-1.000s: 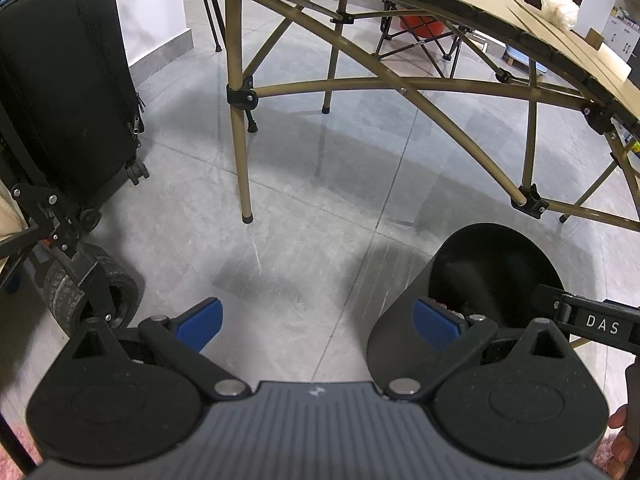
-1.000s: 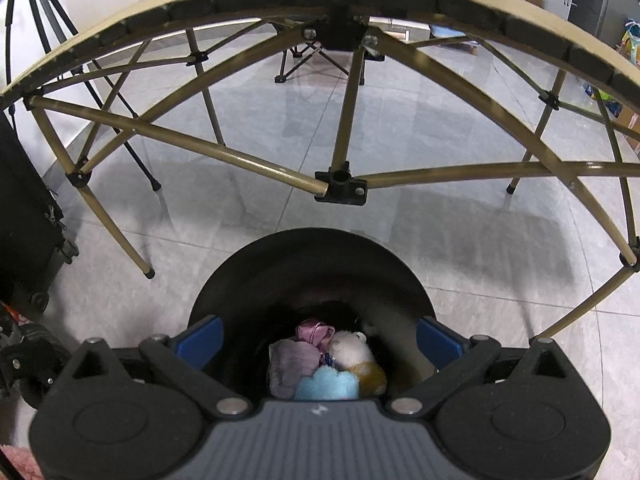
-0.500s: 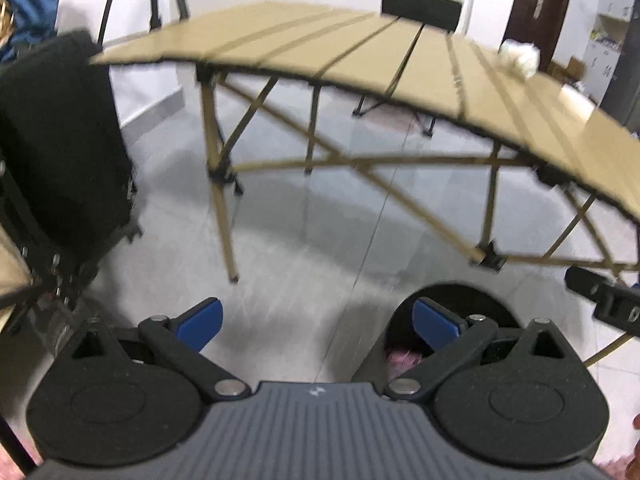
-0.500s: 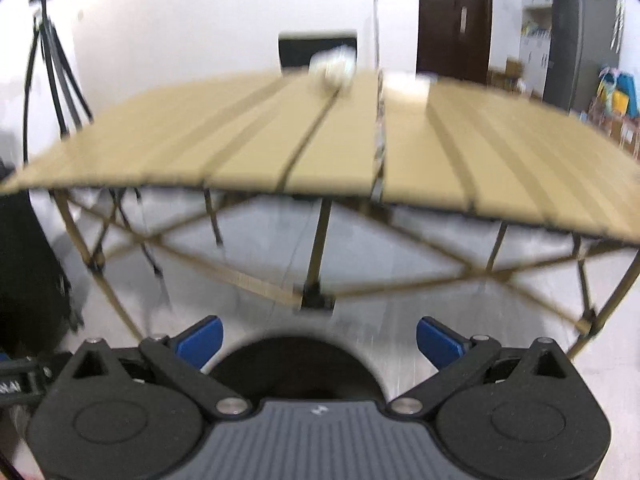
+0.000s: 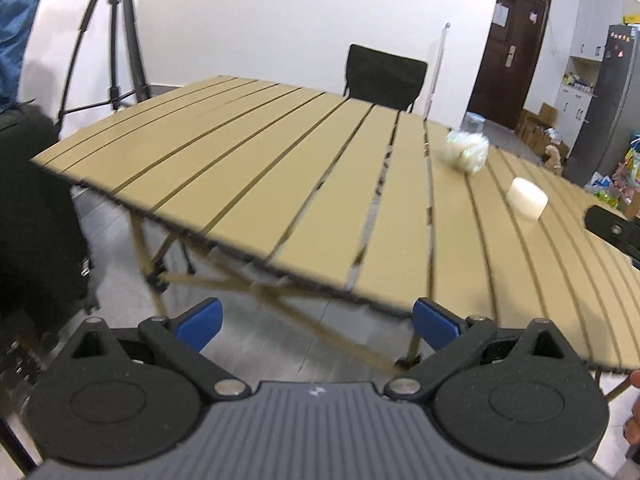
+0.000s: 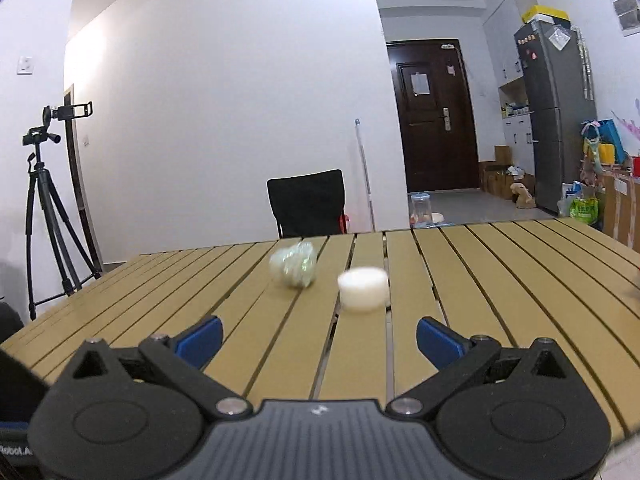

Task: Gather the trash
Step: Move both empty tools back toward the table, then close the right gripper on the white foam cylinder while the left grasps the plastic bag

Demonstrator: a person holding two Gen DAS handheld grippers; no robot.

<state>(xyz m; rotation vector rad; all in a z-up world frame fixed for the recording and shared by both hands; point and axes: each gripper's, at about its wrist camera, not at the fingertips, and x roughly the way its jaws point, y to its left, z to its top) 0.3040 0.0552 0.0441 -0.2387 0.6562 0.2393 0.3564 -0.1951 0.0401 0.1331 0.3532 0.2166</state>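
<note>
Both grippers have swung up from the black bin under the table a second ago and now look out across the tan slatted tabletop (image 6: 500, 280). Nothing is held: the right gripper (image 6: 319, 334) has its blue-tipped fingers spread wide and empty, and the left gripper (image 5: 316, 322), off the near edge of the table, is spread wide and empty too. Two pieces of trash lie on the table, well ahead of the right gripper: a crumpled clear plastic wrapper (image 6: 293, 265) and, just to its right, a small white foam puck (image 6: 363, 289), the two close but apart. From the left gripper's view the wrapper (image 5: 466, 151) and the puck (image 5: 526, 199) sit toward the table's right side. I judge this to be the start of another pickup; the next move probably calls for reaching forward over the table and straddling one piece before closing. Behind the table stand a black chair (image 6: 307, 208), a tripod (image 6: 48, 216) to its left, and a dark door (image 6: 434, 120) and grey fridge (image 6: 560, 120) to its right.
</note>
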